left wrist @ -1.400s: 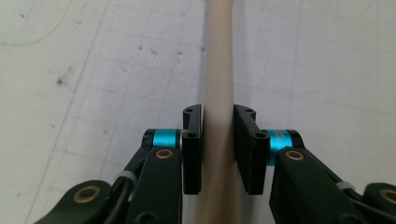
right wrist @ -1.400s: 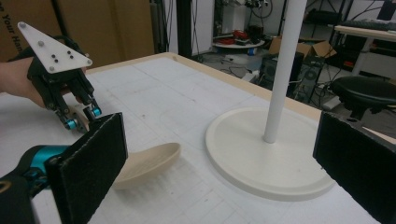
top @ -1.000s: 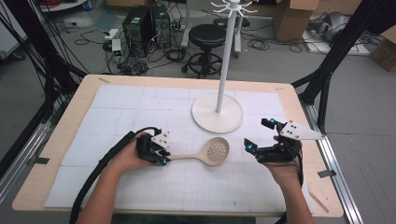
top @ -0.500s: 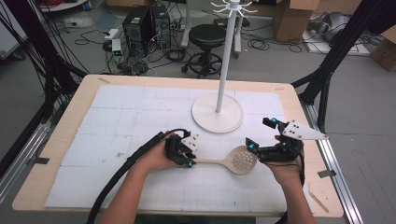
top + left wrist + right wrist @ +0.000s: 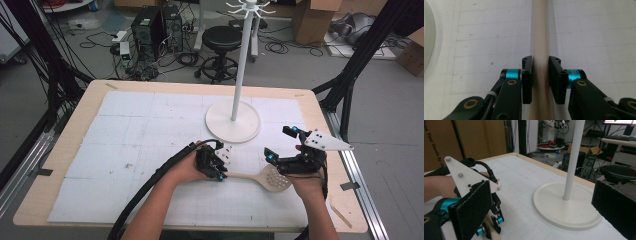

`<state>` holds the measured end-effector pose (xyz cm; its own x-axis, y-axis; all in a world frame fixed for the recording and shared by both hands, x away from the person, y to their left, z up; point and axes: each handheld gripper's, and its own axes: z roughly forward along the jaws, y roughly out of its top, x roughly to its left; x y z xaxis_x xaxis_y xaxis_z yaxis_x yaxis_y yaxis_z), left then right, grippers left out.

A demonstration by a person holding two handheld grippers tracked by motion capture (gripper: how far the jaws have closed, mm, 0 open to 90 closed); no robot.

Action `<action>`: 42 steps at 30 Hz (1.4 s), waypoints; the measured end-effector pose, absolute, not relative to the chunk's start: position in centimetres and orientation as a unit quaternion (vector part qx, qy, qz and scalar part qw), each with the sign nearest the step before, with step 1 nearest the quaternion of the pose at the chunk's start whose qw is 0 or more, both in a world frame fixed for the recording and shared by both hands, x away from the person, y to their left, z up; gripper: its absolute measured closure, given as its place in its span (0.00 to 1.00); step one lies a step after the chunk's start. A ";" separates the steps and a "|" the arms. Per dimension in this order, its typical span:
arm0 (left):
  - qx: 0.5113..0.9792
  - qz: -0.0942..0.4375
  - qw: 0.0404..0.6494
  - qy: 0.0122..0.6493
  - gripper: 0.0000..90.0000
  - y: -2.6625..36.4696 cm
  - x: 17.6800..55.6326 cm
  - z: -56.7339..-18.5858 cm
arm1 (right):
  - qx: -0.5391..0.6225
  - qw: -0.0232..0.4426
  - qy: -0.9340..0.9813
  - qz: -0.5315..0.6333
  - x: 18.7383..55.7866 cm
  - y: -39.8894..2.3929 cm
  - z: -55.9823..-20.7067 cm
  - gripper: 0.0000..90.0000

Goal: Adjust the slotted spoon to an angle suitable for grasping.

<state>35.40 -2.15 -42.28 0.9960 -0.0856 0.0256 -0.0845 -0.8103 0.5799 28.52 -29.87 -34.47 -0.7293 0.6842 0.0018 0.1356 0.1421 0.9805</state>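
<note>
Since a second ago the left gripper, pinching the handle of the slotted spoon, has carried it rightward across the table, so its bowl now lies under the right gripper, whose jaws stand spread. Judged a handover toward the white stand; no containers are present, and the stand's hooks hang empty
</note>
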 end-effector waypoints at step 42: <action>0.833 0.062 0.536 0.125 0.28 15.7 32.6 -36.9 | 0.282 0.226 0.731 0.580 28.7 -29.1 -34.9 0.02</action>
